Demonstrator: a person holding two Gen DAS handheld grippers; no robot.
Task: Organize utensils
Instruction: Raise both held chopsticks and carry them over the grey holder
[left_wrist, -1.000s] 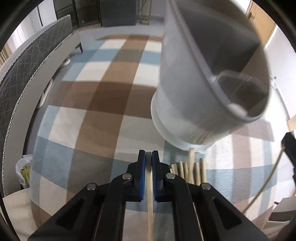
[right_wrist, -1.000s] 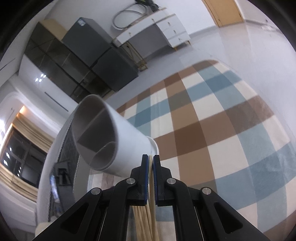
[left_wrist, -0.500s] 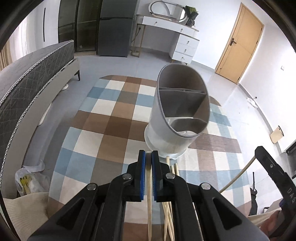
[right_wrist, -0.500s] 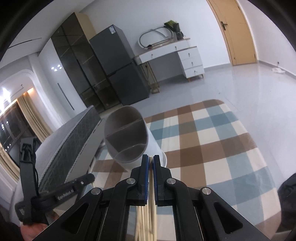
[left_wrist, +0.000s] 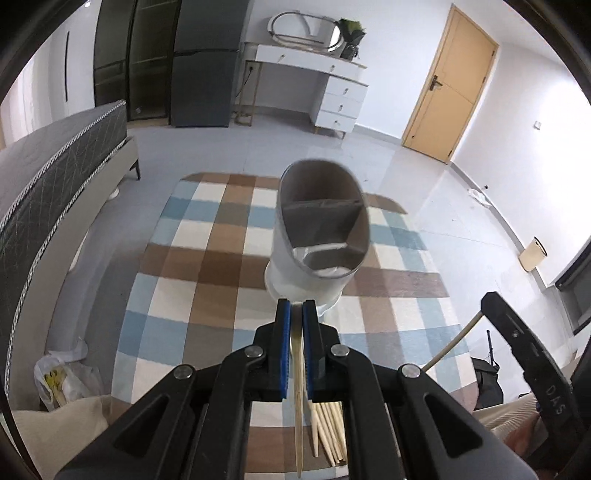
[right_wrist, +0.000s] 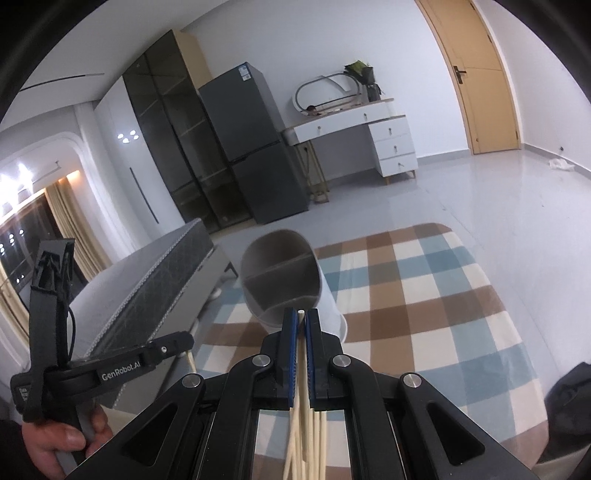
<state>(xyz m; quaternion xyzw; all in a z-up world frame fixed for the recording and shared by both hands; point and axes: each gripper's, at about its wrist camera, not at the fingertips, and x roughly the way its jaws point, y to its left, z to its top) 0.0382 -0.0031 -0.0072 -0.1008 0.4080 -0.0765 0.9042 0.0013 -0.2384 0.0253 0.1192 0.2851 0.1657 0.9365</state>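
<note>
Item: divided utensil holder (left_wrist: 320, 236), pale grey, standing ahead of both grippers, mouth tipped toward them.
Left gripper (left_wrist: 296, 314): pads clamped on one chopstick (left_wrist: 297, 398), long axis running fore-aft toward the holder.
Right gripper (right_wrist: 301, 317): likewise clamped on a chopstick (right_wrist: 301, 354), tip just short of the holder's (right_wrist: 280, 280) rim; judged the nearer.
Loose chopsticks (left_wrist: 328, 428) lie below.
Beneath: checked rug (left_wrist: 207, 258).

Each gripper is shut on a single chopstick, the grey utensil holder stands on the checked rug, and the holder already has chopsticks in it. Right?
One error: the utensil holder is empty; the left wrist view shows bare compartments. Left gripper and right gripper each pinch a chopstick, and the holder stands on the checked rug.
</note>
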